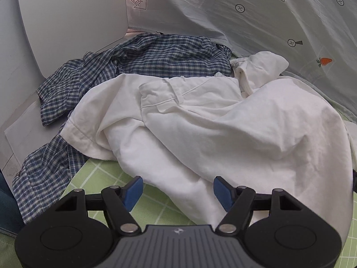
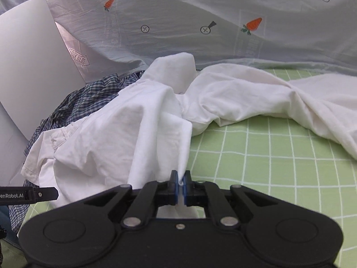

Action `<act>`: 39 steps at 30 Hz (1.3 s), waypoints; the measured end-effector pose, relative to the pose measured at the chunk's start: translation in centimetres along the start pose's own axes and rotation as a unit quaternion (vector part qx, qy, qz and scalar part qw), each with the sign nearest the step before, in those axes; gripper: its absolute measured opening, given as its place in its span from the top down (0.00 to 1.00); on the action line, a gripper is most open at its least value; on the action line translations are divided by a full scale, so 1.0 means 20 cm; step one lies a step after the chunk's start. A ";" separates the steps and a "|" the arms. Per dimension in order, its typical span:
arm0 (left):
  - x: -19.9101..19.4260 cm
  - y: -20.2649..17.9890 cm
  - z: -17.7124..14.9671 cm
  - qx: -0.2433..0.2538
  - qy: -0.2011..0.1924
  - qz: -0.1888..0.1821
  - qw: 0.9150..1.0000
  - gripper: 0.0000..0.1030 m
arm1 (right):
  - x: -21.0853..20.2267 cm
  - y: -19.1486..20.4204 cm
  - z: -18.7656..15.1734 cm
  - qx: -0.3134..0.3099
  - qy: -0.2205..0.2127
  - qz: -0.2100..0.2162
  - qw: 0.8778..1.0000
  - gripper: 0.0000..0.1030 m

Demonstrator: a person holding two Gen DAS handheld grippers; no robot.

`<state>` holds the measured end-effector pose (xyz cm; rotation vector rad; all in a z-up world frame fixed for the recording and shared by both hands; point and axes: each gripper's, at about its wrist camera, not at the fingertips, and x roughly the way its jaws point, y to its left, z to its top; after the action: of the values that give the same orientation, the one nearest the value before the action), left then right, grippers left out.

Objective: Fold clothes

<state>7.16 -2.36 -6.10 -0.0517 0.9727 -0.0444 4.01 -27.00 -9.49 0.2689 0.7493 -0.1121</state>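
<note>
A plaid shirt (image 1: 93, 84) lies crumpled at the left of the left wrist frame, partly under a white shirt (image 1: 223, 134) heaped across the centre on a green checked mat (image 1: 100, 178). The white shirt is rumpled, collar raised at upper right; in the right wrist frame it trails to the right edge. A printed sheet (image 1: 245, 11) hangs behind. The left gripper (image 1: 178, 193) stands wide apart, white cloth lying between its pads. The right gripper (image 2: 181, 184) is clamped on the white shirt's edge.
</note>
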 end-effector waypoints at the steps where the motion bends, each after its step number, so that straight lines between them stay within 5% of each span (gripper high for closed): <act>1: 0.00 0.01 0.00 -0.007 0.002 0.002 1.000 0.31 | -0.02 0.00 0.02 -0.010 -0.006 -0.016 1.000 0.96; 5: 0.02 0.05 -0.01 -0.038 0.011 0.007 0.999 0.31 | -0.08 -0.01 0.10 -0.048 -0.030 -0.081 0.995 0.96; 10: 0.01 0.08 -0.02 -0.049 0.012 0.027 0.998 0.31 | -0.15 -0.02 0.20 -0.095 -0.060 -0.161 0.980 0.81; 15: 0.06 0.13 -0.01 -0.065 0.030 0.043 0.997 0.31 | -0.18 -0.04 0.19 -0.074 -0.075 -0.127 0.986 0.58; 20: 0.04 0.11 0.02 -0.049 0.010 0.011 0.999 0.33 | -0.14 0.09 0.12 -0.099 -0.052 -0.099 0.989 0.58; 25: 0.08 0.04 0.06 -0.040 0.021 -0.069 0.997 0.71 | -0.10 0.07 0.09 -0.080 -0.039 -0.116 0.989 0.57; 27: 0.11 0.01 0.08 -0.037 0.028 -0.097 0.994 0.73 | -0.10 0.04 0.08 -0.068 -0.035 -0.127 0.989 0.57; 32: 0.18 -0.05 0.07 -0.034 0.047 -0.113 0.992 0.59 | -0.10 -0.05 0.04 -0.058 -0.021 -0.160 0.985 0.57; 36: 0.18 -0.11 0.06 -0.026 0.053 -0.133 0.989 0.35 | -0.13 -0.14 -0.03 -0.047 -0.001 -0.179 0.983 0.55; 39: 0.19 -0.16 0.03 -0.016 0.066 -0.148 0.987 0.33 | -0.15 -0.20 -0.08 -0.039 0.014 -0.187 0.981 0.53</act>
<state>9.67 -5.83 -8.63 -0.2262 1.0922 -0.3091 -0.05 -30.30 -9.29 0.0521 0.8254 -0.4357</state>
